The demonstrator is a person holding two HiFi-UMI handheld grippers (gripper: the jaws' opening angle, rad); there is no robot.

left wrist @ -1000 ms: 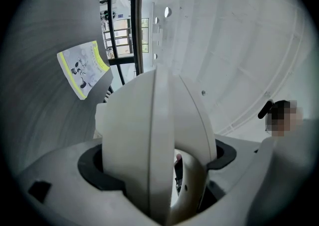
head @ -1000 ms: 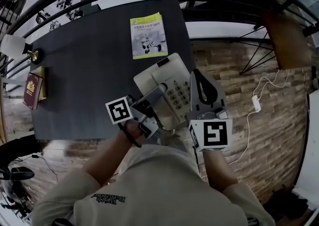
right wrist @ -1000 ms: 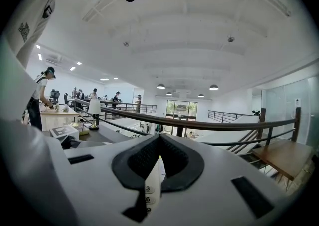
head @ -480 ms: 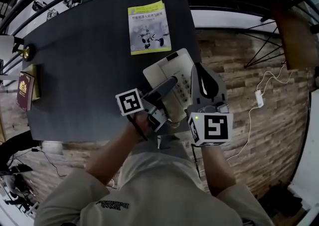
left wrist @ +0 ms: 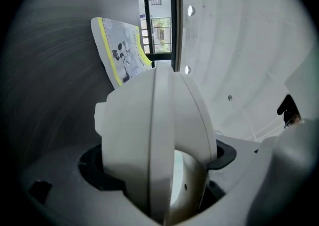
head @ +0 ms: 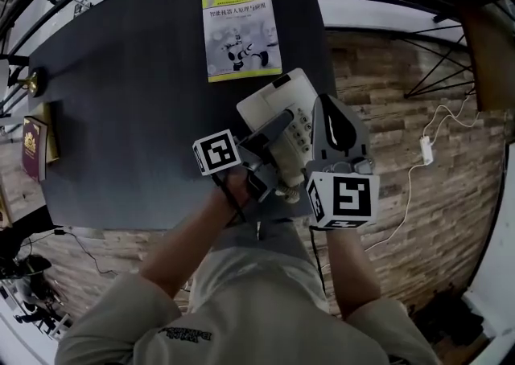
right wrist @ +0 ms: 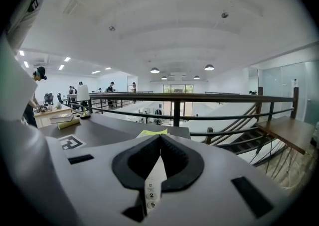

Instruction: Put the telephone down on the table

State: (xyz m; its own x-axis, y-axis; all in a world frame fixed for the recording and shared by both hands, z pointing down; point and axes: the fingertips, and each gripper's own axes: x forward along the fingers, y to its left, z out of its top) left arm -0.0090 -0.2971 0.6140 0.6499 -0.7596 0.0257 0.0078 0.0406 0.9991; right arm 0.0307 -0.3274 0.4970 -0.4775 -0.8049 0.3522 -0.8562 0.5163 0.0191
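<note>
Clearly the left gripper [head: 273,130] is clamped on the white handset [left wrist: 149,140] of the telephone [head: 273,98], over the corner of the dark table [head: 121,114]. Just beside it, the right gripper [right wrist: 159,140] has its jaws pressed together, empty, above the keypad [right wrist: 149,199]. Beyond both lies a yellow-edged booklet [head: 239,31].

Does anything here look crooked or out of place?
The telephone is skewed against the table's edges, over its near right corner. Its handset is clamped in the left gripper. Nothing looks spilled or broken.
</note>
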